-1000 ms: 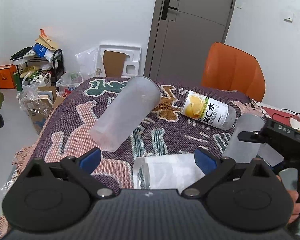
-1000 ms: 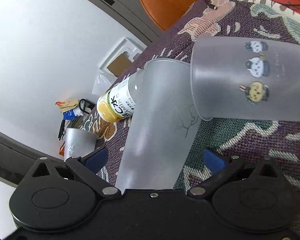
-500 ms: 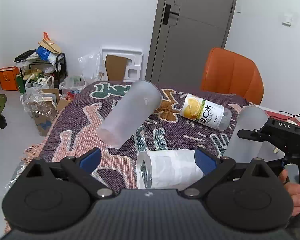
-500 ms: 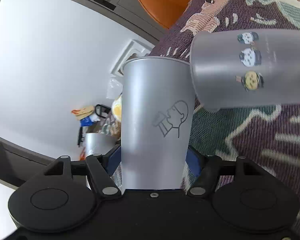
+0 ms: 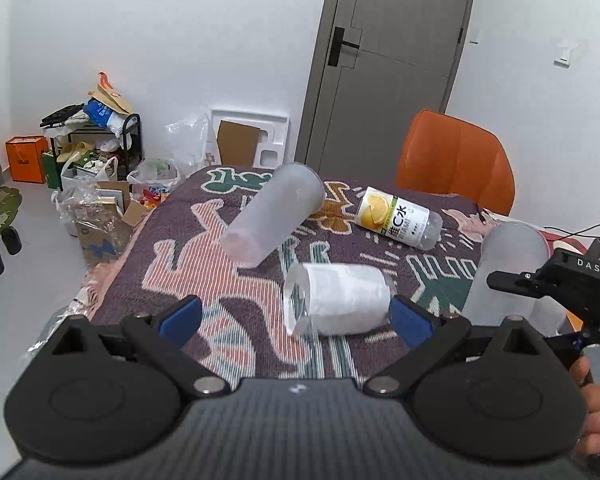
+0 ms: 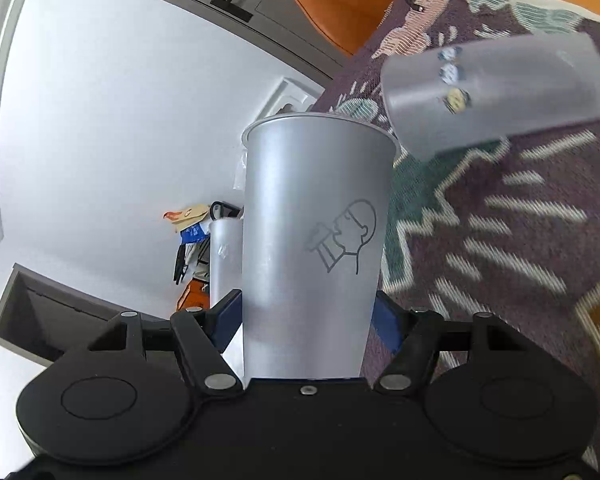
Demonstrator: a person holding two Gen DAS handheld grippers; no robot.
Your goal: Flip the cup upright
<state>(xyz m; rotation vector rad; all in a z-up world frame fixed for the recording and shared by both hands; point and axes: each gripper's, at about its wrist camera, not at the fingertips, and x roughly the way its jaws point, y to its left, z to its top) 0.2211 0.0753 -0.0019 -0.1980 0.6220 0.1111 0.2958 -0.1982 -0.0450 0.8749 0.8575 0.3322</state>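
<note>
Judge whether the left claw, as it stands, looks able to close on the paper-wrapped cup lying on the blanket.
Probably yes. The left claw is open and empty, and the paper-wrapped cup lies on its side just ahead between the blue fingertips, with nothing between them. The right claw is busy gripping the frosted cup.

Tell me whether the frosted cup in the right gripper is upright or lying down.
Upright, or nearly. In the left wrist view the frosted cup stands rim-up off the blanket, clamped by the right gripper.

Frosted grey cup [image 6: 316, 240], purple patterned blanket [image 5: 204, 280], orange chair [image 5: 456, 160]
</note>
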